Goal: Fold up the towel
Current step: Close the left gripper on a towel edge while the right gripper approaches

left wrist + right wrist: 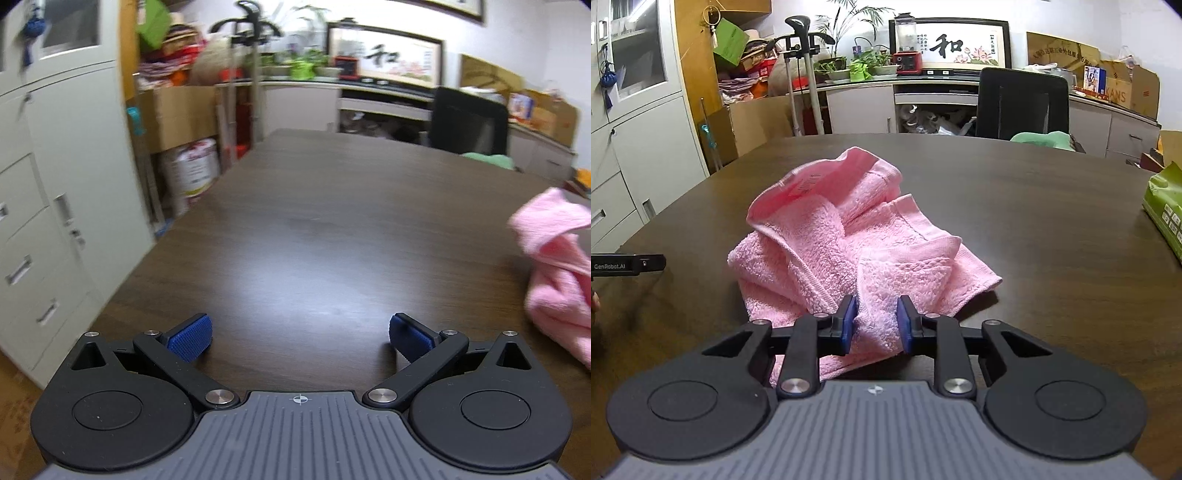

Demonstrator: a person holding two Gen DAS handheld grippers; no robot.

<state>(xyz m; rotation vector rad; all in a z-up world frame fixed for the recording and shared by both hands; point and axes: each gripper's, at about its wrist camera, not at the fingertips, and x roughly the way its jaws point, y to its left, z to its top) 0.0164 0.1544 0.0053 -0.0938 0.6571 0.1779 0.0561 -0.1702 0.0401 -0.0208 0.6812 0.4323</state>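
Right gripper (875, 321): jaws narrow, blue pads clamped on a near fold of the crumpled pink terry towel (849, 236); cloth bunches up between the pads and hangs a bit below them. The rest of the towel lies in a loose heap on the dark wood-grain table (1034, 221), roughly mid-table and closer to the near edge than to the far one. One hemmed corner sticks out flat toward the right edge; a hemmed band stands up at the far side of the heap.

Left gripper (300, 338): jaws wide, nothing between the ribbed blue pads (190, 338), over bare table near the near-left corner. From this view the towel shows only at the right, well apart from the fingers; picture is motion-blurred.

Green printed packet (1167, 214) lies at the table's right edge. Black office chair (1021, 103) stands behind the far edge, with a green cloth (1043, 140) just beside it at that edge.
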